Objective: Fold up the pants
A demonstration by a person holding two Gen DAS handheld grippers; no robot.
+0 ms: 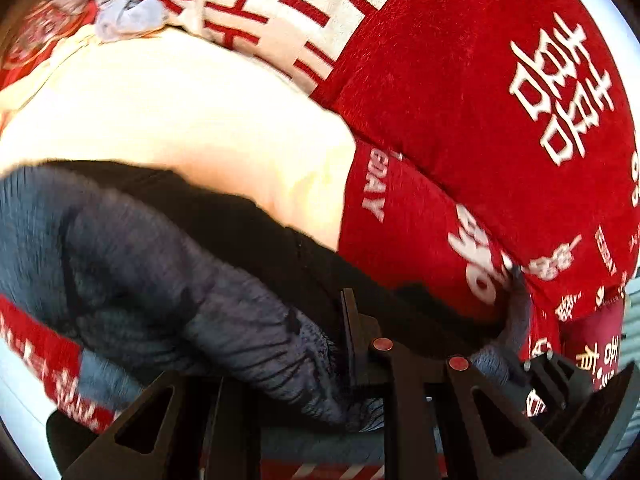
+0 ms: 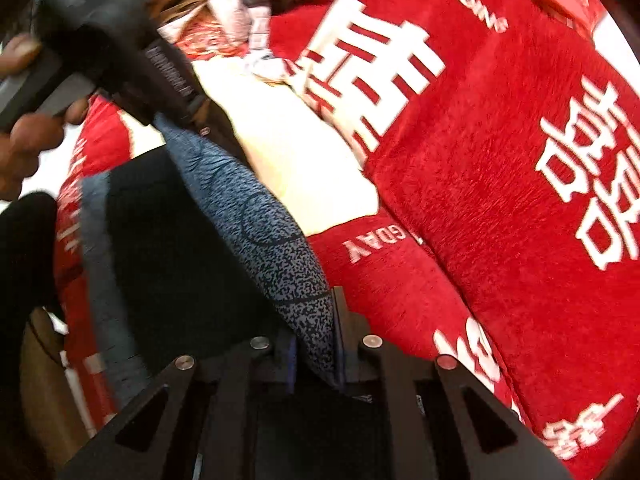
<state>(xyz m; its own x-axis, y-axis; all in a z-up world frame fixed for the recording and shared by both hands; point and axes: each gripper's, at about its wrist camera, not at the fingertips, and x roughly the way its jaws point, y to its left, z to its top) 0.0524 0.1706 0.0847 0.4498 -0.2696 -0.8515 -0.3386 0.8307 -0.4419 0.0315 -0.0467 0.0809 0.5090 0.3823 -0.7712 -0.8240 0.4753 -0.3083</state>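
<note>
Step in hand: I judge this as mid-fold. I hold the pants [image 2: 256, 216] up by one edge with both grippers, the blue-grey speckled cloth stretched between them above the red blanket [image 2: 480, 184].
Right gripper [image 2: 316, 344]: clenched on the pants. In the right wrist view a ridge of speckled cloth runs straight down between my two fingers and is pinched there.
Left gripper [image 1: 436, 360]: its fingers stand close together with blue cloth at and behind them, so I take it as gripping the pants too. From the right wrist view its black body [image 2: 132, 52] meets the far end of the same ridge, which agrees.
Where the pants are: lifted off the bed, hanging from the two grips. A dark inner side sags below, over a cream patch [image 1: 192, 120] of the blanket.
Next move: as I judge it, I need to carry the held edge across to meet the opposite edge, keeping both grips level so the fold lands straight, then lay it down flat before letting go.
Hard to make out: both views are blurred. I cannot tell waistband from leg ends, nor how many layers I hold. The lower part of the pants is cut off by the frame. A pale grey bundle [image 1: 128, 16] lies at the far edge; what it is I cannot say.
</note>
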